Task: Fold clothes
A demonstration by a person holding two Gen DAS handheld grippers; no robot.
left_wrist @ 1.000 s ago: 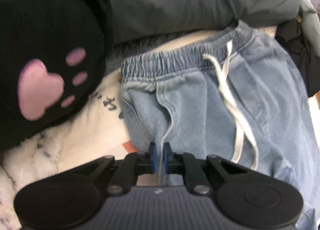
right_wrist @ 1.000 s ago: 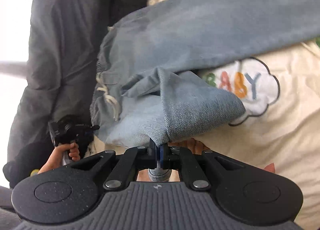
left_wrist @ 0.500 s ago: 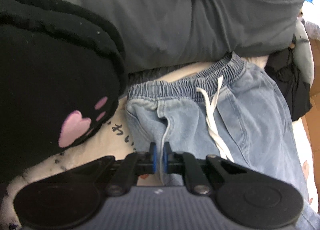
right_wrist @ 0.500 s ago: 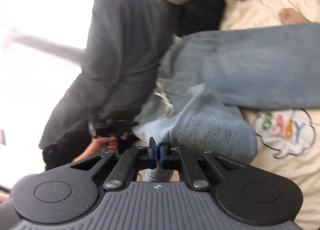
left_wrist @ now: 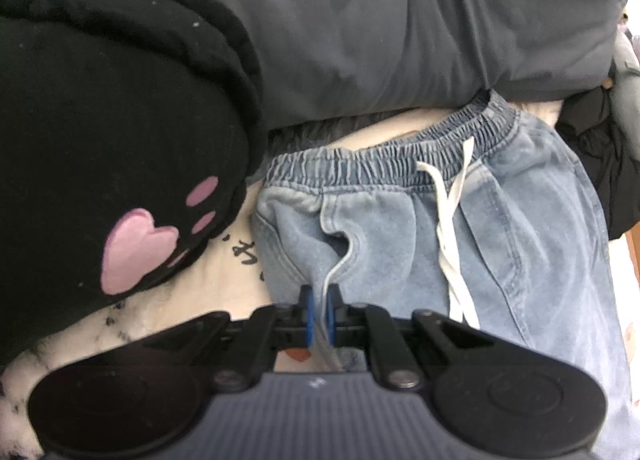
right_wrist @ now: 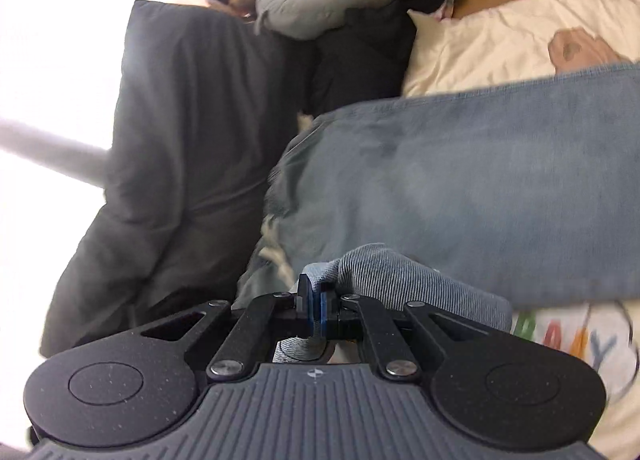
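Light-blue denim trousers (left_wrist: 500, 227) lie on a cream bedsheet (right_wrist: 500, 39) beside a grey duvet (left_wrist: 380, 27). The left hand-held gripper (left_wrist: 319, 314) pinches a pocket seam below the waistband; the right hand-held gripper (right_wrist: 316, 310) pinches a folded trouser leg, its far end cut off, the view blurred.

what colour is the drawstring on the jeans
White. The drawstring hangs from the elastic waistband of the light blue jeans, clearest in the left wrist view.
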